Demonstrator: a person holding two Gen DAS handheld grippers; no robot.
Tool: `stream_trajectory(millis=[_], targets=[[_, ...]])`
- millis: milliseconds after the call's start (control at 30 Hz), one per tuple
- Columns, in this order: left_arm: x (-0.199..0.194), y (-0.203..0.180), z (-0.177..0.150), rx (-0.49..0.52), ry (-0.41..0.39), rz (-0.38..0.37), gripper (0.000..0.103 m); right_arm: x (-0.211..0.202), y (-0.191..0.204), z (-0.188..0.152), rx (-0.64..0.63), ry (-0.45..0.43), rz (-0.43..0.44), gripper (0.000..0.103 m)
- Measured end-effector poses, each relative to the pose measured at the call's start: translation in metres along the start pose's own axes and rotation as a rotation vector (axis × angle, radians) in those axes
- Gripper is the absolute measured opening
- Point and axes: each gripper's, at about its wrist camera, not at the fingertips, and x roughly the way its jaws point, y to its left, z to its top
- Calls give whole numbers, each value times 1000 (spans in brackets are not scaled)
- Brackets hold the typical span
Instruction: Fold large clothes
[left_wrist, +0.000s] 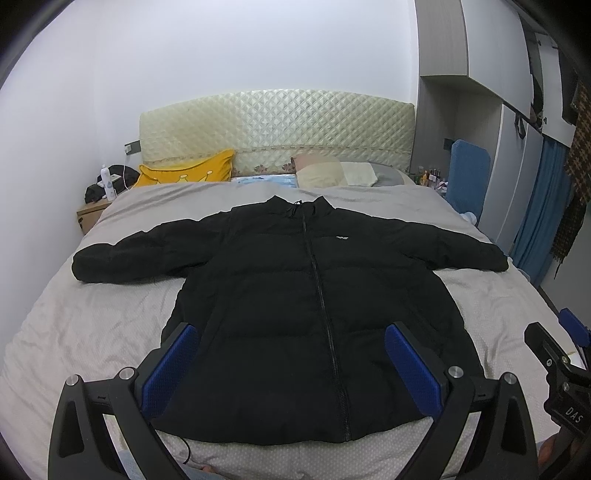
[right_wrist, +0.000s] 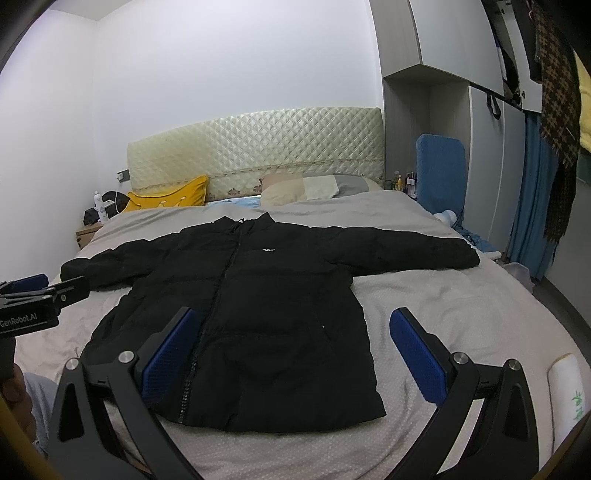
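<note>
A black jacket (left_wrist: 280, 295) lies on a grey bed (left_wrist: 92, 325); the pillow (left_wrist: 192, 170) is yellow, the quilted headboard (left_wrist: 277, 125) cream, the fingers' pads (left_wrist: 173, 365) blue.

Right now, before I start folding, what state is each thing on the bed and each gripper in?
black jacket: zipped, lying flat front-up, both sleeves spread out, unfolded
left gripper: open, holding nothing, above the jacket's hem
right gripper: open, holding nothing, above the jacket's right side
yellow pillow: propped against the headboard
bed cover: wrinkled

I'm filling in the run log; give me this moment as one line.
stage: pre-fold | black jacket: flat on bed, zipped, sleeves spread | left gripper: open, empty | right gripper: open, empty
</note>
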Motion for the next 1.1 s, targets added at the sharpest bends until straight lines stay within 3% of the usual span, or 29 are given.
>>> stream_trajectory(millis=[1100], targets=[[4,3,0,-11,13,11,102,4,7,-4,-13,15,8,103]])
